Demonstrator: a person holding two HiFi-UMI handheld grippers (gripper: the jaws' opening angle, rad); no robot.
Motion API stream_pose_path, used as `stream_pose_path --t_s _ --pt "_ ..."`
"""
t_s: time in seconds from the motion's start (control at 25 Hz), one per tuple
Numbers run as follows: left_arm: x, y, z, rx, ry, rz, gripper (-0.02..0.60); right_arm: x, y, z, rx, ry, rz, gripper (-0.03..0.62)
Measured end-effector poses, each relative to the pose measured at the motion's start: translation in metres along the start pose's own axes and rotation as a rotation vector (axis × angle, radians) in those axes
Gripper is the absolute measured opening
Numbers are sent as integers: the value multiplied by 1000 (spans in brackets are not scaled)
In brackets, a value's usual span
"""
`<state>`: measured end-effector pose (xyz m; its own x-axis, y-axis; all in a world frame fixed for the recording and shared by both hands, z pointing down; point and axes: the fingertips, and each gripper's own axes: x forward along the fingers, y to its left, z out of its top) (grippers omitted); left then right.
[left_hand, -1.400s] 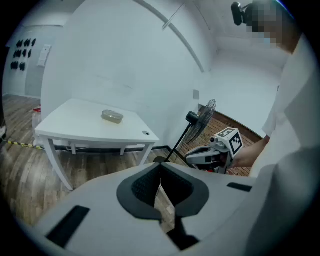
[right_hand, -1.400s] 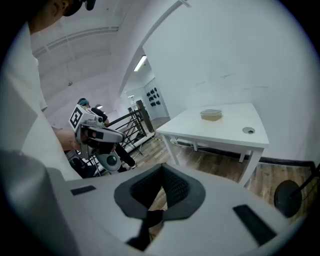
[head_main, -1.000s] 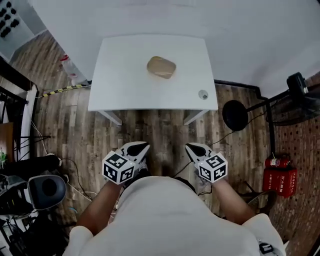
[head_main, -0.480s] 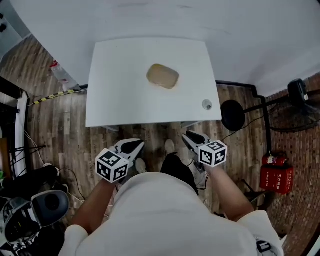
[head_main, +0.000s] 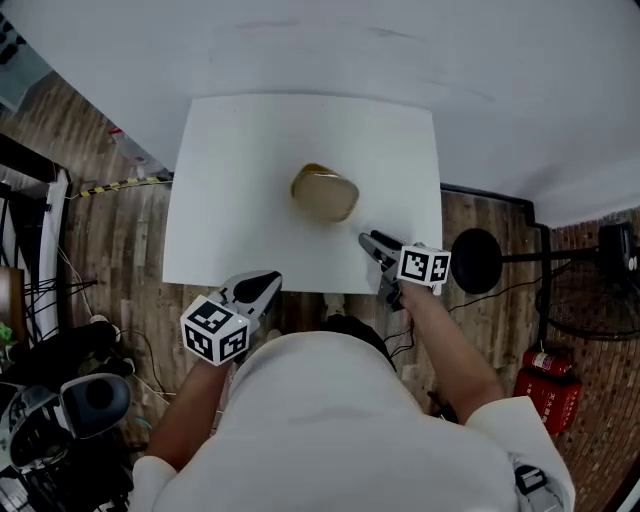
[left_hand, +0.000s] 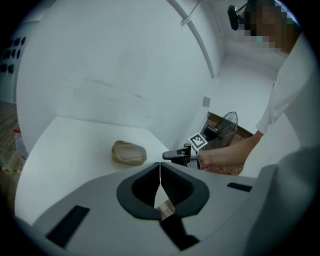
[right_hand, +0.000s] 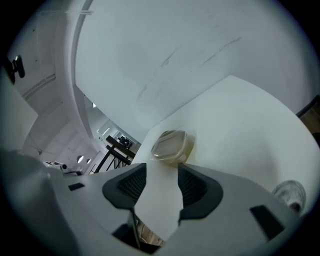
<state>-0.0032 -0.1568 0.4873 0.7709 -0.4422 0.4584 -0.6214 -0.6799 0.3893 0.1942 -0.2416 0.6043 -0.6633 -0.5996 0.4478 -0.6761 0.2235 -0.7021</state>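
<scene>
A shallow tan container with a clear lid (head_main: 325, 193) sits near the middle of the white table (head_main: 230, 160). My right gripper (head_main: 368, 240) reaches over the table's front right part. It is open and empty, a short way from the container (right_hand: 170, 145), which shows just beyond the gap between its jaws (right_hand: 162, 172). My left gripper (head_main: 268, 281) hangs at the table's front edge, shut on nothing. In the left gripper view (left_hand: 160, 167) the container (left_hand: 129, 153) lies ahead to the left, and the right gripper (left_hand: 175, 156) is beside it.
A round cable port (right_hand: 290, 192) is set in the table near the right gripper. A fan's round base (head_main: 476, 260) and a red fire extinguisher (head_main: 548, 395) stand on the wooden floor at right. Black equipment (head_main: 90, 395) sits at lower left. A white wall runs behind the table.
The person has stepped up to the table. The right gripper has moved forward over the tabletop toward the container and opened. The left gripper has come up to the front edge, still shut.
</scene>
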Motion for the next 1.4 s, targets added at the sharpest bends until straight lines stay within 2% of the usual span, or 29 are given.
stream_pose_path --t_s 0.2,0.48,0.56,0.68,0.88,1.24,1.4 --pt "25 8 24 -32 -12 62 18 37 -32 22 118 71 63 232" --pt "37 20 30 -77 -15 148 18 74 -49 22 229 151 130 250" --pt "37 22 29 -91 -16 163 18 80 -49 22 260 162 153 234" --pt "35 23 26 -108 -18 180 18 84 -44 23 313 163 200 165" --pt "32 23 24 -112 -19 182 18 84 -39 27 358 147 234 95" --pt "19 22 20 -98 -44 164 18 64 -33 36 466 74 266 57" --pt "2 20 15 -94 -62 154 18 49 -19 40 473 16 295 54"
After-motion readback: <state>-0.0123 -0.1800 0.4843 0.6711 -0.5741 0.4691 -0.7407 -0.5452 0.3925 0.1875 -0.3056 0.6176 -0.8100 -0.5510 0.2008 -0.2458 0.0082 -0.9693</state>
